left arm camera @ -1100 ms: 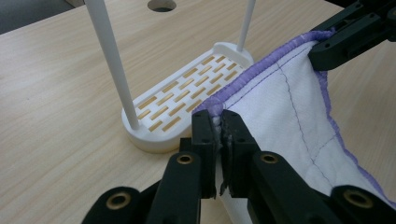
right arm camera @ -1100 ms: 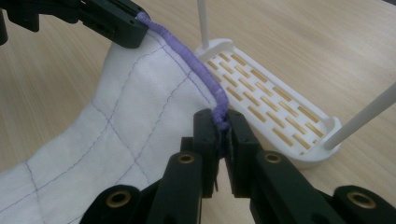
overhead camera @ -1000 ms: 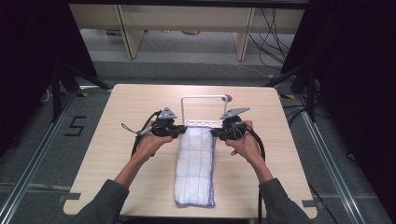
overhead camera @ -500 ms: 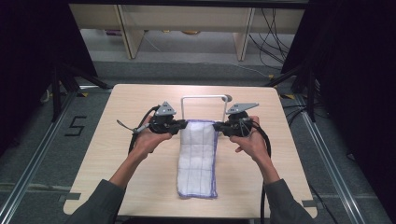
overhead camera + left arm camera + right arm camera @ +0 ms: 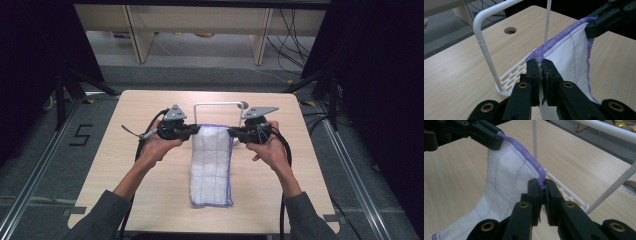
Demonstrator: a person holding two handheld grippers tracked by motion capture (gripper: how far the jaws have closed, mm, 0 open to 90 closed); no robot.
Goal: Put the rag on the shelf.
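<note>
Both tongs, left (image 5: 196,131) and right (image 5: 233,133), clamped on cloth (image 5: 211,167) corners; pale wooden desk (image 5: 150,165) beneath, shelving (image 5: 200,20) at twelve o'clock.

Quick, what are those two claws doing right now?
Left gripper: shut on the cloth's corner.
Right gripper: shut on its other corner.

I see grey sleeves (image 5: 102,212), black left gripper (image 5: 196,130) and right gripper (image 5: 231,133), brass screws, grey triangular plates, black cables.
</note>
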